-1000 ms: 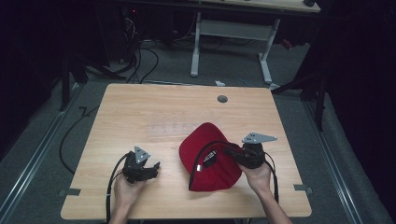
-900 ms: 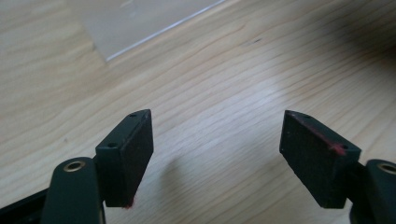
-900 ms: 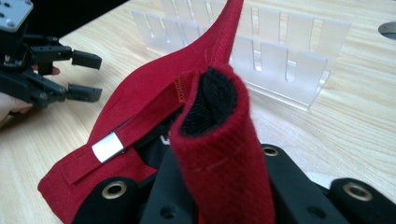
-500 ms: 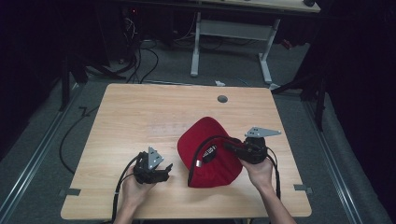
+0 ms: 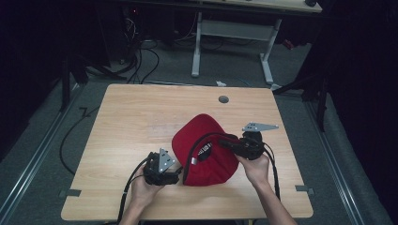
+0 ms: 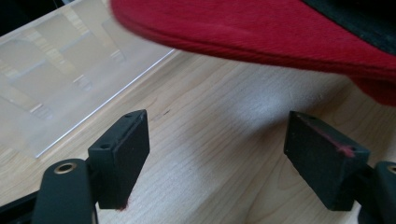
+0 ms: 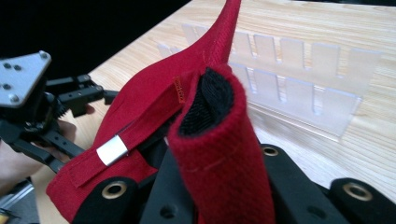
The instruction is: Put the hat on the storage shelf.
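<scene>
While right gripper (image 5: 224,143) pinches red fabric cap's (image 5: 204,150) strap, left gripper (image 6: 217,154) has just spread its fingers, empty; handling unfinished.

The cap (image 5: 206,150) is red woven cloth, matt and slightly fuzzy, with a rough black fastening strip (image 7: 205,100) and a small shiny metal clip (image 7: 112,150). The surface (image 5: 141,117) is pale, smooth-grained wood. The gripper pads (image 6: 119,156) are matt black.

Bare table (image 5: 141,117) lies free left of the red cap (image 5: 206,159); a clear slotted rack (image 7: 299,88) stands beside it.
</scene>
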